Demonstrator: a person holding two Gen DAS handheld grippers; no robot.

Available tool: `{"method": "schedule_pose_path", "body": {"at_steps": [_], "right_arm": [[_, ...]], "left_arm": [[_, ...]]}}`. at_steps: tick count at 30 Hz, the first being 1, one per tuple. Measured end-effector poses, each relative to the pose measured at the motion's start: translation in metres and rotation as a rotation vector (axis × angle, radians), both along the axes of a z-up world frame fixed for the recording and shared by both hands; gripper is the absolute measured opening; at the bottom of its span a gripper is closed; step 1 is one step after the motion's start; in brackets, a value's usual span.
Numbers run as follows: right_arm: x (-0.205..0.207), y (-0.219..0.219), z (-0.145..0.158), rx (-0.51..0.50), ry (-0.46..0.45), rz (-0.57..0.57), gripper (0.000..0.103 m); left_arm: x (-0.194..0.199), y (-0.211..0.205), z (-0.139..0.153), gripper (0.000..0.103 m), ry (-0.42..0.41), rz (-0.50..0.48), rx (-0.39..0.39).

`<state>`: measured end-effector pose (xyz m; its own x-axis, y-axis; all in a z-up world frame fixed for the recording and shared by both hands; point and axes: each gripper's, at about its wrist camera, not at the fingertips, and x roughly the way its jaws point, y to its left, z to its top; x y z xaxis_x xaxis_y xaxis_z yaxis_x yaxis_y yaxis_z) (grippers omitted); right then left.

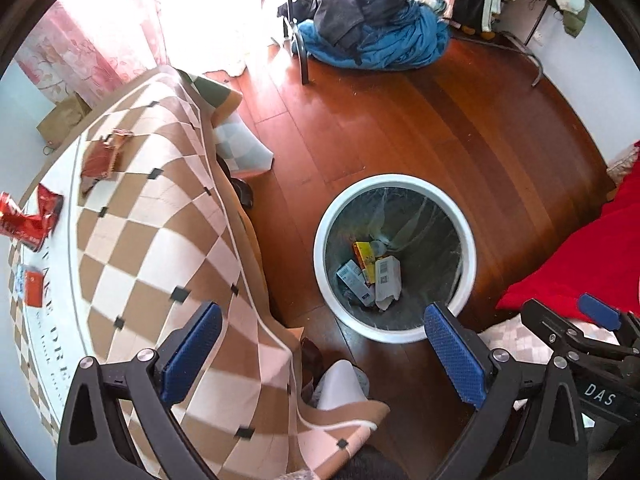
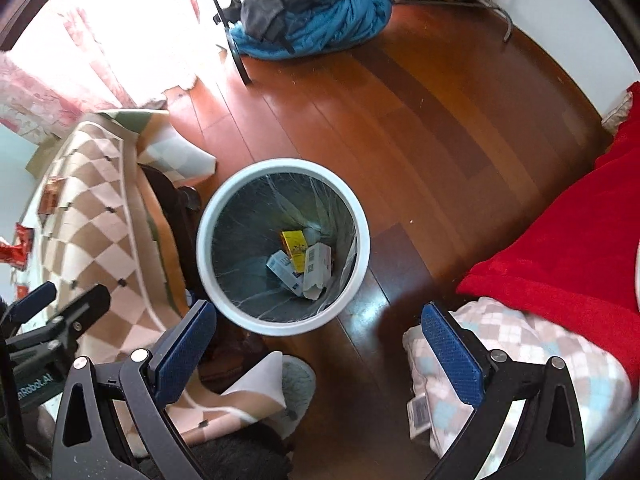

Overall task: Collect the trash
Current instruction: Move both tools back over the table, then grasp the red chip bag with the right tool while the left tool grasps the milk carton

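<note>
A round white trash bin (image 1: 468, 240) (image 2: 362, 240) with a clear liner stands on the wooden floor. Inside lie a yellow box (image 1: 365, 254) (image 2: 295, 245) and a few white cartons (image 1: 387, 280) (image 2: 316, 266). On the checkered table cloth (image 1: 160, 216) (image 2: 92, 184) rest red wrappers (image 1: 28, 220) (image 2: 18, 250), a brown-red packet (image 1: 102, 158) (image 2: 50, 196) and a small red card (image 1: 32, 288). My left gripper (image 1: 322, 330) is open above the floor between table and bin, holding nothing. My right gripper (image 2: 320, 328) is open just short of the bin, also holding nothing.
A pile of blue and dark clothes (image 1: 372, 36) (image 2: 312, 16) lies on the floor at the back by a rack leg (image 1: 304, 60). A red blanket (image 1: 580, 264) (image 2: 560, 248) covers a bed on the right. A slipper (image 2: 298, 380) sits under the cloth's hanging edge.
</note>
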<state>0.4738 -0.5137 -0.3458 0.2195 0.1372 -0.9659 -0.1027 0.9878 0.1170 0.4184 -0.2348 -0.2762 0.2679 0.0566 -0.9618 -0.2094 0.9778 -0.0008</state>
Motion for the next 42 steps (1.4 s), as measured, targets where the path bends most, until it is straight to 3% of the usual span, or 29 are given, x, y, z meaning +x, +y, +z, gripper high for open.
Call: {"method": "schedule_pose_path", "body": {"at_steps": [8, 12, 17, 20, 23, 29, 35, 38, 42], "right_arm": [[-0.044, 0.004, 0.074, 0.062, -0.111, -0.007, 0.103], [-0.062, 0.011, 0.115, 0.138, -0.181, -0.022, 0.103], [-0.073, 0.054, 0.16, 0.216, -0.238, 0.025, 0.103], [-0.073, 0.104, 0.172, 0.242, -0.226, 0.104, 0.103], [-0.068, 0.17, 0.169, 0.249, -0.198, 0.186, 0.103], [-0.049, 0.298, 0.124, 0.241, -0.108, 0.304, 0.103], [0.003, 0.394, 0.061, 0.165, -0.02, 0.313, 0.103], [0.03, 0.419, 0.035, 0.129, 0.009, 0.294, 0.103], [0.055, 0.442, 0.008, 0.114, 0.042, 0.268, 0.103]], "left_arm": [[-0.035, 0.005, 0.062, 0.103, -0.115, 0.018, -0.019], [-0.06, 0.022, 0.098, 0.103, -0.17, 0.071, 0.021], [-0.09, 0.077, 0.133, 0.103, -0.231, 0.185, 0.028], [-0.107, 0.122, 0.135, 0.103, -0.24, 0.276, 0.032], [-0.123, 0.181, 0.124, 0.103, -0.217, 0.393, 0.046], [-0.152, 0.303, 0.061, 0.103, -0.086, 0.618, 0.07], [-0.151, 0.401, -0.015, 0.103, 0.049, 0.805, -0.06], [-0.147, 0.426, -0.036, 0.103, 0.056, 0.869, -0.161], [-0.139, 0.438, -0.062, 0.103, 0.098, 0.902, -0.231]]}}
